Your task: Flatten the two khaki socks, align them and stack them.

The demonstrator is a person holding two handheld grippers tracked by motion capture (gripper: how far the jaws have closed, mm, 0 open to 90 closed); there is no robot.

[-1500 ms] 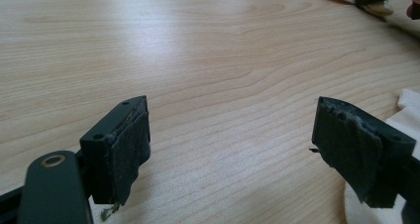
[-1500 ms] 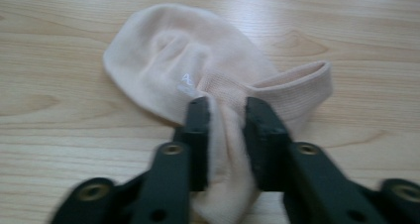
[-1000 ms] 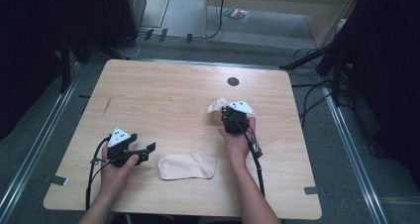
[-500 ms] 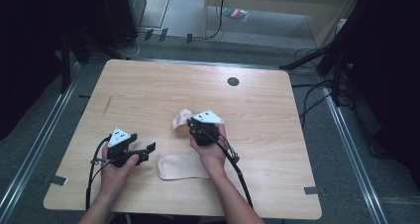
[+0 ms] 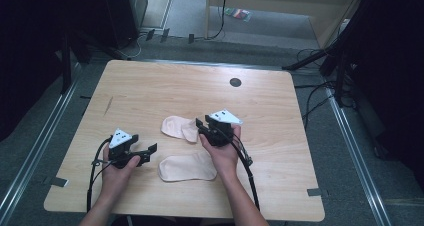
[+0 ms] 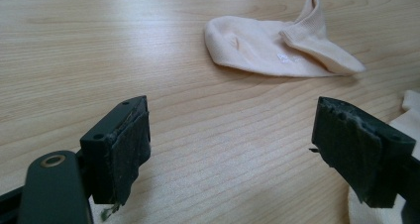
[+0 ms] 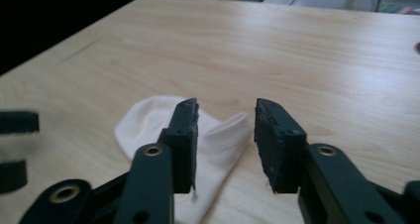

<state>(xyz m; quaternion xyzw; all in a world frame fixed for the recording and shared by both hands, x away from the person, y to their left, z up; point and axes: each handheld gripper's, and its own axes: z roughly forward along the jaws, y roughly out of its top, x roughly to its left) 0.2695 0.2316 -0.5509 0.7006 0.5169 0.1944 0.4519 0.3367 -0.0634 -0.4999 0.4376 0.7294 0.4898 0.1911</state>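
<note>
The right gripper (image 5: 201, 127), held in the person's right hand (image 5: 223, 151) near the middle of the table (image 5: 150, 86), has its jaws partly spread. They have just been opening, and the pads press on nothing. In the right gripper view, the cuff of a pale sock (image 7: 163, 130) lies on the wood just beyond and below the gap between the jaws, apart from the pads. From above, this folded sock (image 5: 179, 128) rests flat on the table just to the left of the right gripper's tips, with its cuff end nearest them.

The left gripper (image 5: 150, 151), held in the person's left hand (image 5: 117, 168) near the front left of the table, has its jaws spread wide with bare wood between them. In the left gripper view, the folded sock (image 6: 277, 48) lies farther off across the table, its cuff flap raised at one end.

A second sock (image 5: 187, 166) lies flat between the two hands, nearer the front edge, just in front of the first one and apart from it. Its edge shows at the right of the left gripper view (image 6: 408, 112).

Black cables trail from both grippers back along the forearms. A small dark round hole (image 5: 235, 82) sits in the far part of the tabletop.
</note>
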